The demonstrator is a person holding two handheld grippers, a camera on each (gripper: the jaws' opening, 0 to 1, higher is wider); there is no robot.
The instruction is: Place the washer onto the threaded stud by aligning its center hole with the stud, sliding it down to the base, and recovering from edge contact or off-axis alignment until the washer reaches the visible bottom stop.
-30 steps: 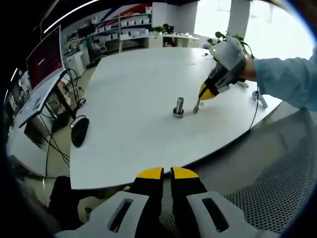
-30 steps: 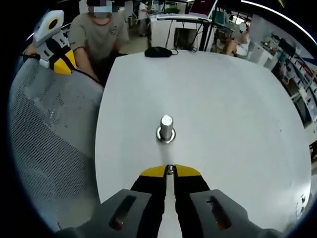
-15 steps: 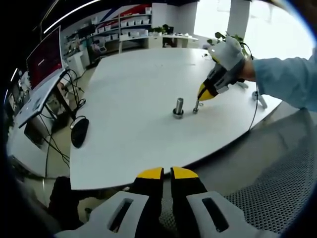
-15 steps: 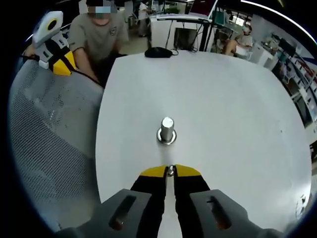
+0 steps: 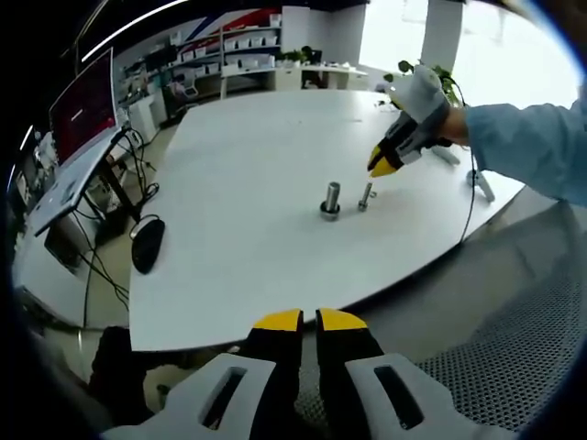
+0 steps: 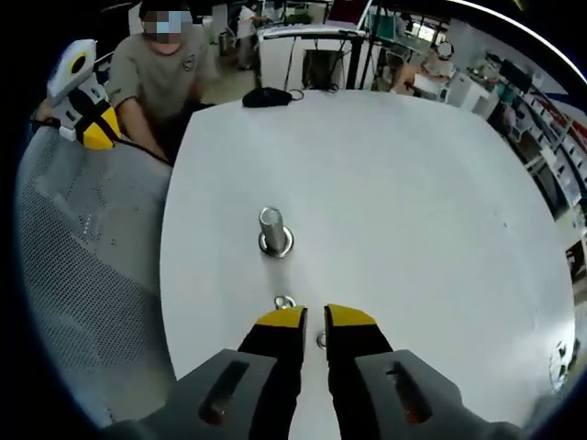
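Nearest in the right gripper view, the right gripper (image 6: 315,316) hangs just above the table (image 6: 413,183) with its yellow-tipped jaws a little apart and nothing between them. Just beyond the tips a small metal ring, which I take to be the washer (image 6: 285,301), rests on the tabletop. A second glint shows in the gap between the jaws, too small to tell what it is. Further on, near the washer but apart from it, the stud (image 6: 271,229) stands upright on its wide base collar, its shaft bare. In the left gripper view the left gripper (image 5: 308,319) sits off the table edge by a mesh chair (image 5: 514,348), its jaws drawn together on nothing. From there the washer reads as a small upright piece just beside the stud, so it may be standing on edge rather than lying flat. A computer mouse (image 5: 147,243) lies well away near the far edge. The step in hand looks like recovery: the washer is off the stud and must be picked up again. The next move calls for a pinch on the rim, a lift above the stud's top, centring the hole and a level descent to the collar.
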